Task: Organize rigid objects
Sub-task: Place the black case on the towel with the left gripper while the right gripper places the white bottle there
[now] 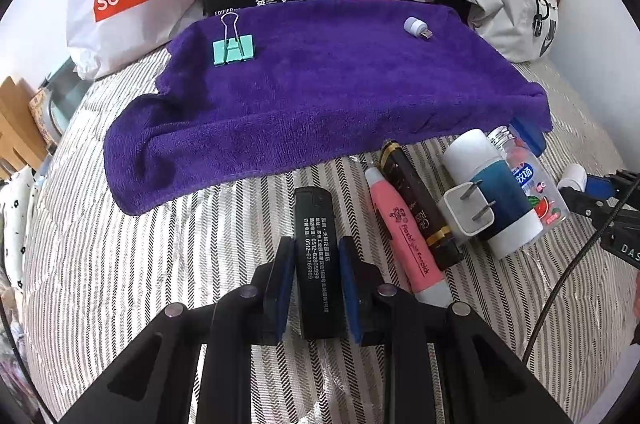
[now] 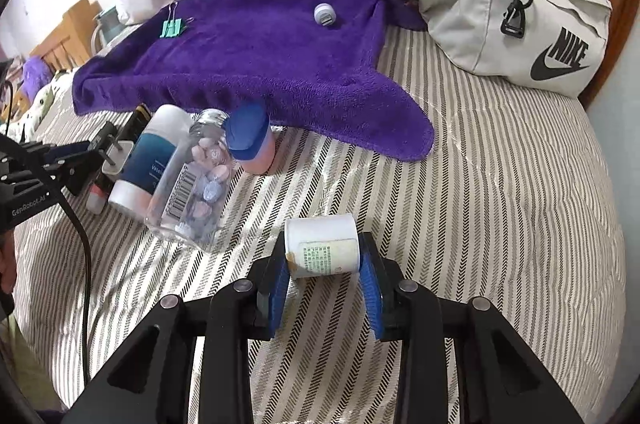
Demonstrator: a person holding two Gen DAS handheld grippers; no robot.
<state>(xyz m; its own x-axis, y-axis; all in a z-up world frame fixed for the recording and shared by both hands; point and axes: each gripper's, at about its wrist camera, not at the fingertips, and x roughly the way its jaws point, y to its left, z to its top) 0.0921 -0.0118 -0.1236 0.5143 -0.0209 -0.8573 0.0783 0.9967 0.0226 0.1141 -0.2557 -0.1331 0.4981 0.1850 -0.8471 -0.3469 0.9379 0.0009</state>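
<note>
Only a mint-green binder clip [image 1: 233, 49] and a small white USB plug light [image 1: 415, 26] have been set near the purple towel's [image 1: 320, 92] far edge, while a black rectangular lighter [image 1: 316, 256] is grasped by the left gripper [image 1: 316, 288], a white cylindrical labelled jar [image 2: 323, 245] is clamped by the right gripper [image 2: 325, 288], and the rest remains piled on the striped bedspread [image 2: 500, 204] beside the towel's near edge.

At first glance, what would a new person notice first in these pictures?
The purple towel spread across the striped bed draws the eye, with a mint binder clip and a small USB light lying on it. Nearer, the left gripper straddles a black lighter, and the right gripper straddles a small white jar.
</note>
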